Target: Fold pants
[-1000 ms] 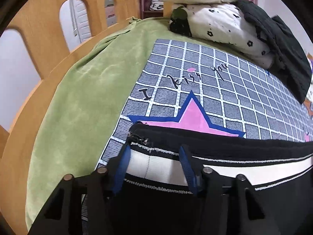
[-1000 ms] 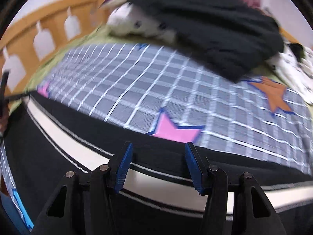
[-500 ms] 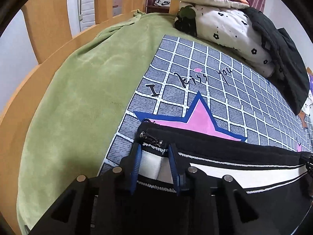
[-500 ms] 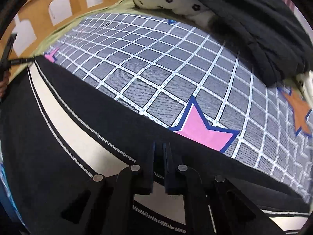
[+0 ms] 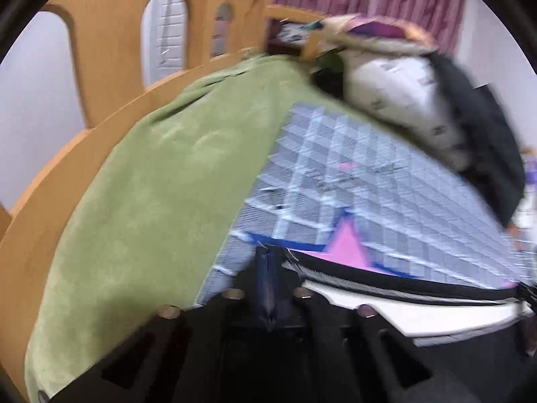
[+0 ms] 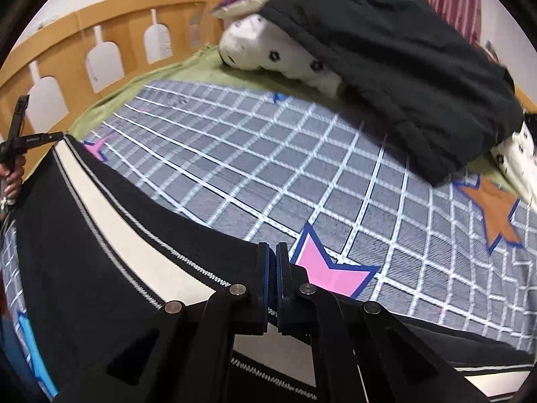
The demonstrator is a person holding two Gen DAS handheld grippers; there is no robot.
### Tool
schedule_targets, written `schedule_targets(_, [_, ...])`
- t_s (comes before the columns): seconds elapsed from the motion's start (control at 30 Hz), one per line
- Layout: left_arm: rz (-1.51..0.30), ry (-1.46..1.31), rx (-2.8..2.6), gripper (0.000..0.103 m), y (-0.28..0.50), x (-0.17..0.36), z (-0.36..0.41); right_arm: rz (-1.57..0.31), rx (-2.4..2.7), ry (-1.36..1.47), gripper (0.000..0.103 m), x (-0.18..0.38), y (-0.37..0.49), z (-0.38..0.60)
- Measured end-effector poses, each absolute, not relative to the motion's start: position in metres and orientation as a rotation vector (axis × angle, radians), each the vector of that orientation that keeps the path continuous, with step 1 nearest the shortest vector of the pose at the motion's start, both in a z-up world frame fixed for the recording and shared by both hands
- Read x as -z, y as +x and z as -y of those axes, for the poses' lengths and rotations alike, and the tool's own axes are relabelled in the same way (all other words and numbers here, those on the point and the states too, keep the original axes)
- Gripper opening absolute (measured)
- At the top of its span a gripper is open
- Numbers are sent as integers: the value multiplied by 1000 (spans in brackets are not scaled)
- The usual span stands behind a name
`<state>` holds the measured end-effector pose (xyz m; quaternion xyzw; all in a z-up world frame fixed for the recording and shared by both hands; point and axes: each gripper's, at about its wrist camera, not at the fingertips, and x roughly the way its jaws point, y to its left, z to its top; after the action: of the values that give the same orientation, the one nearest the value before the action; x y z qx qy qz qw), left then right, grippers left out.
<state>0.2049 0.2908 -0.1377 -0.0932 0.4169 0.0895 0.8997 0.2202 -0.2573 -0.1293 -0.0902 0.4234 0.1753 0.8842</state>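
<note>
Black pants (image 6: 100, 241) with a white side stripe (image 6: 110, 208) lie across a grey grid blanket on a bed. In the right wrist view my right gripper (image 6: 272, 255) is shut on the pants' far black edge, next to a pink star. The cloth stretches from there to the far left, where my left gripper (image 6: 23, 141) and a hand (image 6: 13, 181) hold its corner. The left wrist view is blurred. There my left gripper (image 5: 268, 262) has its blue pads pressed together on the corner of the pants (image 5: 436, 290), by the zip.
A black garment (image 6: 386, 67) lies over a white pillow with black flowers (image 6: 265, 53) at the head of the bed. A wooden rail with arched cut-outs (image 6: 100, 30) runs along the far side. A green blanket (image 5: 134, 201) lies under the grid blanket (image 6: 268, 154).
Both grippers went from open around the pants' edge to shut on it. The left wrist view has shifted and blurred, and the pants' edge now stands slightly off the blanket.
</note>
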Motion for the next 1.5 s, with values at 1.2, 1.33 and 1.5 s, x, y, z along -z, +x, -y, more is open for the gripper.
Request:
schedule_targets(1.2, [-870, -2, -177, 41, 198, 141, -228, -931, -85, -134, 49, 164, 190, 387])
schedule_targets(1.33, [-872, 35, -170, 42, 193, 138, -227, -902, -122, -131, 49, 157, 194, 386])
schedule_targets(1.5, [-882, -77, -144, 45, 183, 136, -237, -971, -283, -228, 59, 155, 202, 363])
